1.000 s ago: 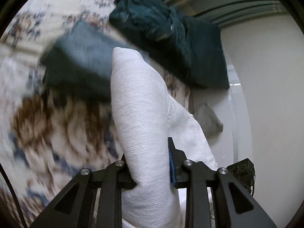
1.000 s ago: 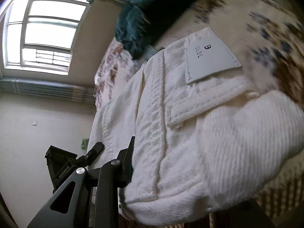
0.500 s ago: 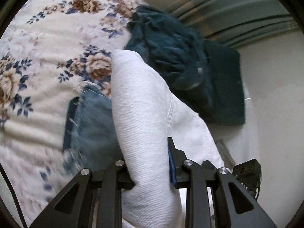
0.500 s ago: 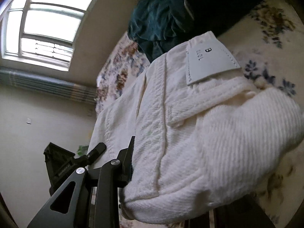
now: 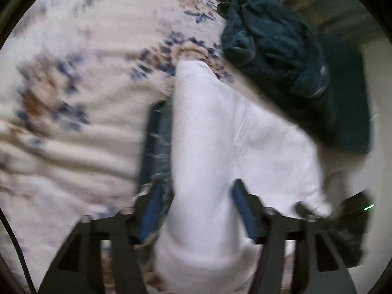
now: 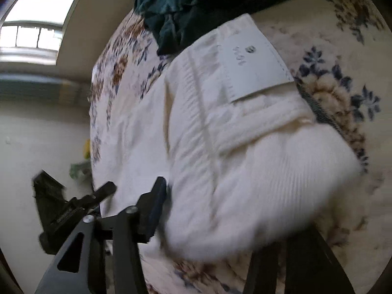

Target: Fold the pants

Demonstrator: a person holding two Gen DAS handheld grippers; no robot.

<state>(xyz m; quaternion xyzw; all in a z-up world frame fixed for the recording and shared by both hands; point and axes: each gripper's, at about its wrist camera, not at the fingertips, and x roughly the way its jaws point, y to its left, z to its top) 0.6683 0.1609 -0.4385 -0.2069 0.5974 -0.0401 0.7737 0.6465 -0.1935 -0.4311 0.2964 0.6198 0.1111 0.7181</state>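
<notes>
The folded white pants lie on the flowered bedspread, over a pair of blue jeans whose edge shows at their left. My left gripper is open, its blue-padded fingers apart on either side of the white fold, no longer pinching it. In the right wrist view the white pants show their waistband and a white label patch. My right gripper has opened too; its left finger stands off the cloth, and the right finger is hidden under the fabric.
A heap of dark teal clothing lies at the far side of the bed, close behind the white pants; it also shows in the right wrist view. A window and a pale wall lie beyond. The other gripper shows at the lower left.
Both grippers have opened and let go of the white pants, which now rest on the bed over the jeans. Both views are blurred from motion.
</notes>
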